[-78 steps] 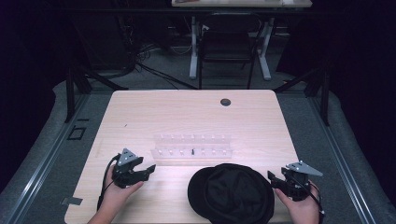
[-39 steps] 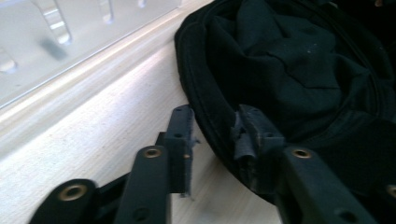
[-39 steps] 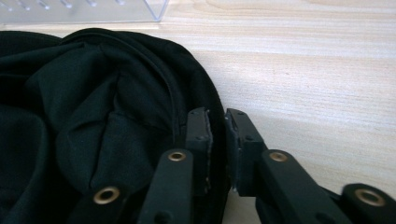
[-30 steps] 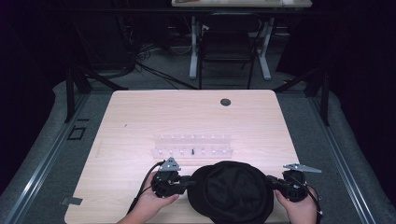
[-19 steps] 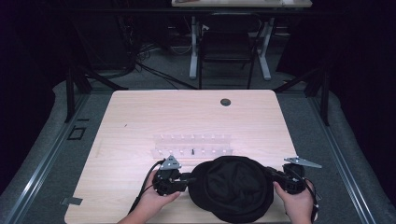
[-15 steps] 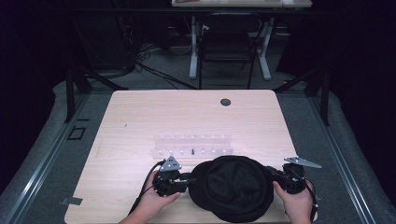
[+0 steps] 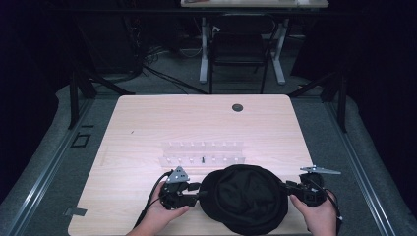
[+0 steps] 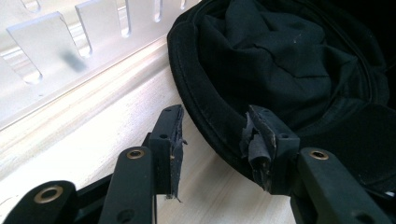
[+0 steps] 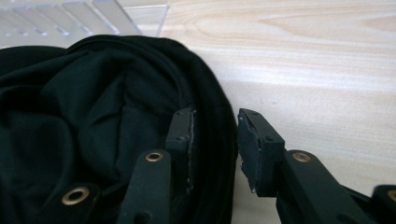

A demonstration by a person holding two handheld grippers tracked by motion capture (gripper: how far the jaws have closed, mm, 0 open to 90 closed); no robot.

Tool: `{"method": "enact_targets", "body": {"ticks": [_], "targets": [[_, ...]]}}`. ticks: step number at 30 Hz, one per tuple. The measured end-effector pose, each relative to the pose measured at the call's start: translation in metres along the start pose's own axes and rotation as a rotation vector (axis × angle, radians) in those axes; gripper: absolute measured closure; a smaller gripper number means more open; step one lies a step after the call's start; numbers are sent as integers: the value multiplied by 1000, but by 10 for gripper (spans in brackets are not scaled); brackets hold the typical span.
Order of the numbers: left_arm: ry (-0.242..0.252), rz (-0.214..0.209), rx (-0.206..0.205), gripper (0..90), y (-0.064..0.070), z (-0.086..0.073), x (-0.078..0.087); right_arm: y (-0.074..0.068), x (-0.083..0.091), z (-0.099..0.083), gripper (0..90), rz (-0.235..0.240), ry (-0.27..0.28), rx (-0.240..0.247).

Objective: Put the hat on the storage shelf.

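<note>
A black hat (image 7: 246, 199) lies crown-down on the wooden table (image 7: 196, 118), near the front edge. My left gripper (image 7: 199, 189) is at the hat's left side. In the left gripper view it (image 8: 215, 140) is open, with the hat's rim (image 8: 205, 107) running between its jaws, close to the right one. My right gripper (image 7: 290, 189) is at the hat's right side. In the right gripper view it (image 9: 215, 140) is open with a narrower gap. One jaw is inside the hat (image 9: 70, 116) and one outside, with the rolled rim (image 9: 217, 112) between them.
A clear plastic rack (image 7: 201, 152) with slots stands just beyond the hat, and a small dark item sits in it. The rack (image 8: 46, 51) is close to my left gripper. A round grommet (image 7: 238, 107) sits at the table's far side. A chair (image 7: 238, 49) stands behind the table.
Both grippers came in from the table's sides to the hat. The left one reached the rim first. The right one then slid in over the right rim, and the hat shifted slightly.
</note>
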State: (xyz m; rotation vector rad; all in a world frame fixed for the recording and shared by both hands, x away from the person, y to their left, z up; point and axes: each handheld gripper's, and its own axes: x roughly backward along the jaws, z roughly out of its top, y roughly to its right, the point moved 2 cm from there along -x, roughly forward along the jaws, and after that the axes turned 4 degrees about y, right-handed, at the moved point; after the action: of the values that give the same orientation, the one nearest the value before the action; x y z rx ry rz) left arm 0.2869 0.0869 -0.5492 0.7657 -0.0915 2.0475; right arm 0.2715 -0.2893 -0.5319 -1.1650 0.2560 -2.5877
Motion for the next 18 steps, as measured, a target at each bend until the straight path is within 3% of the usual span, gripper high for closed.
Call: {"method": "enact_targets", "body": {"ticks": [5, 8, 12, 18], "targets": [[2, -3, -10, 573, 0, 0, 4, 2, 7, 2, 663, 0, -47, 10], [3, -7, -16, 580, 0, -1, 5, 7, 7, 1, 671, 29, -96, -22], [-2, -11, -28, 601, 1, -1, 6, 10, 6, 1, 672, 31, -154, -37], [-6, 2, -32, 616, 2, -2, 4, 11, 4, 3, 672, 17, -200, -27]]}}
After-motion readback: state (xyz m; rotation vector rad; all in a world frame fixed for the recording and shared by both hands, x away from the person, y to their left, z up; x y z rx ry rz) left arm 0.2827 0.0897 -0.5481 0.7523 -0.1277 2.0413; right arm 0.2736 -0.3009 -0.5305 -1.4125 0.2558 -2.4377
